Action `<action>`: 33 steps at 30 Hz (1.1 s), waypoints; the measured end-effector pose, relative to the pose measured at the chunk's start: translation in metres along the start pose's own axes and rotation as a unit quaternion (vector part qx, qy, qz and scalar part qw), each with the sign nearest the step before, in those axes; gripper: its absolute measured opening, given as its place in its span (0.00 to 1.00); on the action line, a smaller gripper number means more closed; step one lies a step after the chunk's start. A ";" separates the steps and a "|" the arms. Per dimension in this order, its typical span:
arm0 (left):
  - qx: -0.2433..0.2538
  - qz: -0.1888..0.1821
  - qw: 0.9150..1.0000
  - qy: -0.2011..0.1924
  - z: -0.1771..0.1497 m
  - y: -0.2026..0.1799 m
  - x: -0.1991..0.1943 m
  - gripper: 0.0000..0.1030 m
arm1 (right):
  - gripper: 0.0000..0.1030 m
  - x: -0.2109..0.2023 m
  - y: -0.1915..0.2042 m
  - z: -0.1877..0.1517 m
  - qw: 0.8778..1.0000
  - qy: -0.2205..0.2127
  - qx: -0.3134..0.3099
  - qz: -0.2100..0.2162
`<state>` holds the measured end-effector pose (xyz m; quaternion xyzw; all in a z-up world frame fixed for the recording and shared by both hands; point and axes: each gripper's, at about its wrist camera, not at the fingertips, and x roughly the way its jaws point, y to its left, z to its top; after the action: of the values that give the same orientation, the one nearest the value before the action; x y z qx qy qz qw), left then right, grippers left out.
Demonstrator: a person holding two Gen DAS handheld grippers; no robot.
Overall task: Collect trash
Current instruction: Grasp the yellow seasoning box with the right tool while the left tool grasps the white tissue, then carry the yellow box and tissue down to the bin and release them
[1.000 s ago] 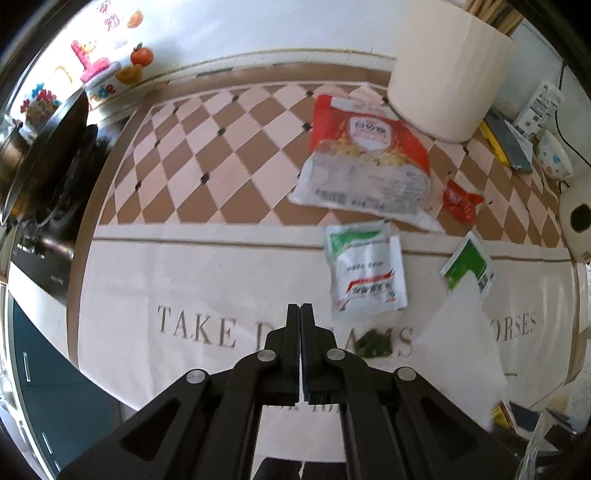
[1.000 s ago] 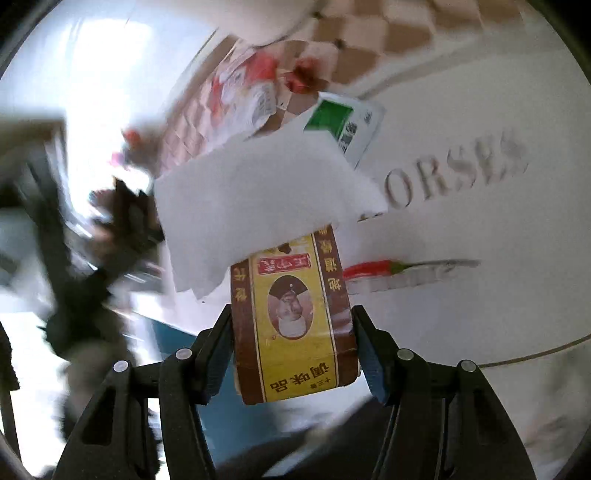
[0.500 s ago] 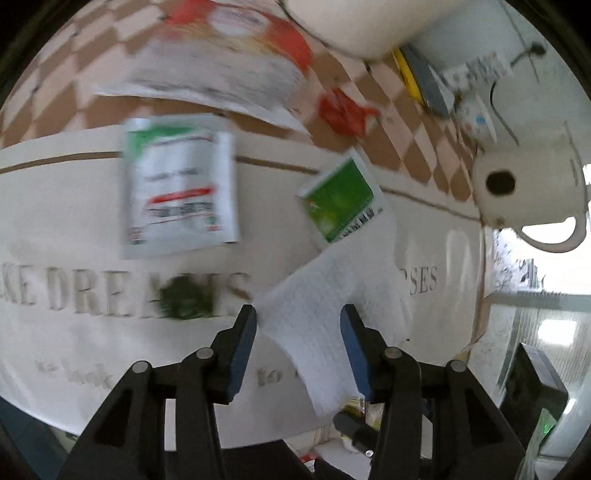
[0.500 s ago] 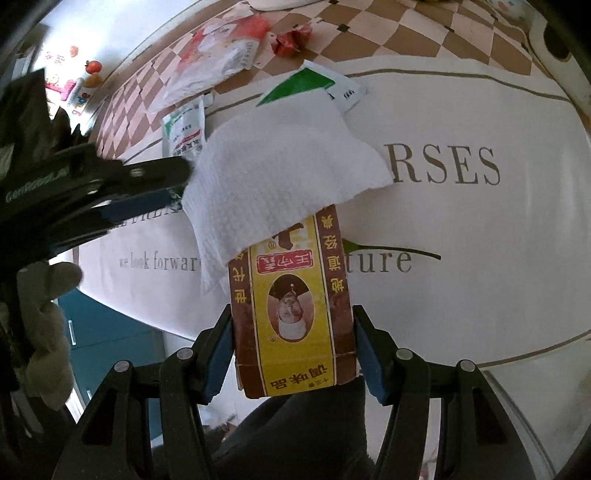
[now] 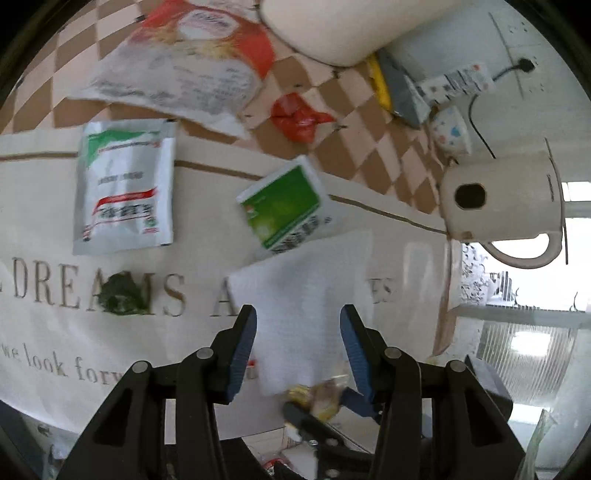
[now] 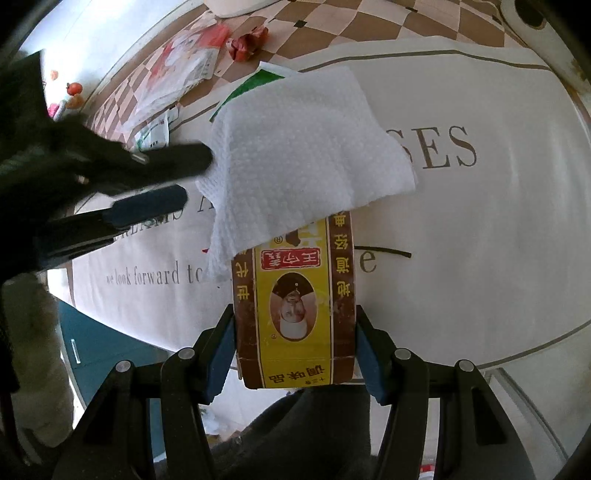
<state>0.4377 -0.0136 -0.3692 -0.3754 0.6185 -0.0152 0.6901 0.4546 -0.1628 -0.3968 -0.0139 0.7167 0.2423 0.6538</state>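
My right gripper (image 6: 295, 354) is shut on a yellow and brown seasoning box (image 6: 295, 306) with a white paper towel (image 6: 303, 155) sticking out of its far end. My left gripper (image 5: 298, 343) is open, its fingers on either side of the same paper towel (image 5: 306, 302); it also shows at the left of the right wrist view (image 6: 162, 181). On the table lie a green and white sachet (image 5: 125, 188), a green packet (image 5: 284, 206), a large red and white bag (image 5: 184, 62), a red wrapper (image 5: 299, 116) and a dark green scrap (image 5: 122, 295).
A white kettle (image 5: 506, 206) stands at the right, with a small dotted cup (image 5: 452, 131) and a power strip (image 5: 454, 83) behind it. A large white cylindrical container (image 5: 325, 26) stands at the back. The table edge runs close below both grippers.
My left gripper opened from shut and swung right, so its fingers now sit around the paper towel. My right gripper kept hold of the box.
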 end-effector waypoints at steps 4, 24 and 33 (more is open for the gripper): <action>0.019 0.010 1.000 0.016 0.003 -0.013 0.020 0.42 | 0.59 -0.003 -0.003 -0.004 1.000 -0.001 -0.001 0.000; 0.062 0.091 0.984 -0.142 -0.012 -0.015 -0.078 0.01 | 0.59 -0.013 0.000 -0.019 1.000 -0.021 0.018 -0.003; 0.053 0.154 0.966 -0.202 -0.056 0.030 -0.146 0.01 | 0.59 -0.046 0.016 -0.034 0.998 -0.062 0.021 0.002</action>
<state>0.3416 0.0512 -0.2594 -0.2334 0.5151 0.1347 0.8137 0.4245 -0.1750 -0.3472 0.0162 0.6793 0.2293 0.6969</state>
